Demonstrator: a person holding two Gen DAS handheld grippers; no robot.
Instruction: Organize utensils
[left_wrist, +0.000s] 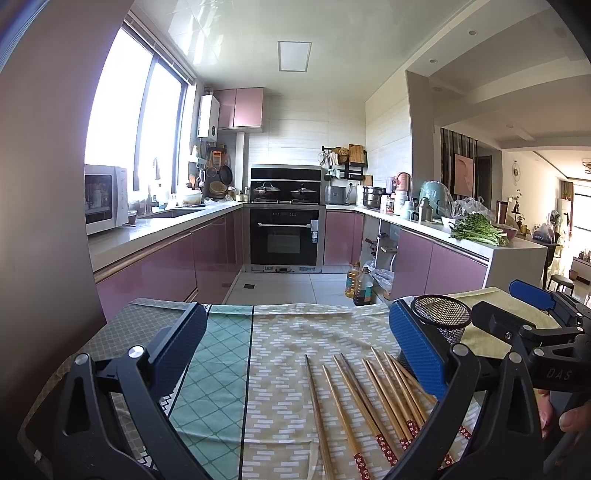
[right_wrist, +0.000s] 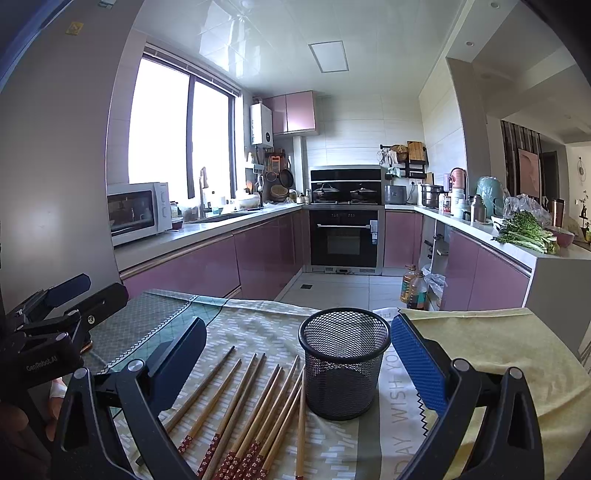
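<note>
While nothing has gone into the holder, we judge the job at its very start
Holder: our black mesh cup (right_wrist: 344, 365) stands upright on the cloth-covered table (right_wrist: 498, 347), toward its far right side; it looks empty, though its bottom is hard to see
Chopsticks: about nine wooden chopsticks (right_wrist: 251, 410) lie loose and fanned on the cloth, just left of the cup, the nearest almost touching its base, patterned red ends toward the near edge
Left claw: our left gripper (left_wrist: 295, 354) hangs wide open above the cloth, holding nothing
Right claw: our right gripper (right_wrist: 299, 365) is wide open too, empty, with the cup between its fingers
Left to do: we still have every stick to lift and stand in the cup
</note>
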